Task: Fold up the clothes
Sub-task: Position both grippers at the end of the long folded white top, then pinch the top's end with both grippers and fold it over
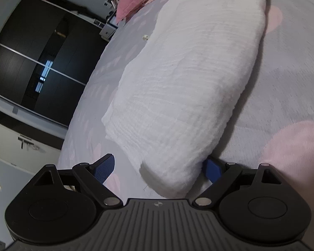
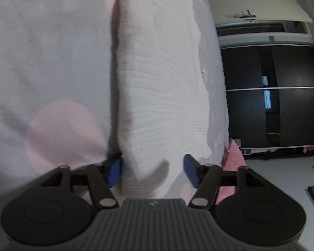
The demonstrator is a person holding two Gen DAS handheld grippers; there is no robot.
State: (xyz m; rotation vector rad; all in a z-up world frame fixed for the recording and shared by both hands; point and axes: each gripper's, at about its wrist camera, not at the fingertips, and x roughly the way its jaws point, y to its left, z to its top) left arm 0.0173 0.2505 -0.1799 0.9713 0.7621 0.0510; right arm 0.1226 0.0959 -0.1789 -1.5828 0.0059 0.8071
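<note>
Two claws are sitting wide open, the left claw and right claw, each straddling an end of the white cloth, gripping nothing. The cloth is lying doubled on the bed; squeezing comes next, probably.

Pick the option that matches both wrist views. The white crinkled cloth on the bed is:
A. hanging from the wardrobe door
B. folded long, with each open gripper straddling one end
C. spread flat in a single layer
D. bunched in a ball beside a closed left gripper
B: the white cloth lies folded long on the bedspread, one end between the spread blue pads of the left gripper, the other between those of the right gripper.
</note>
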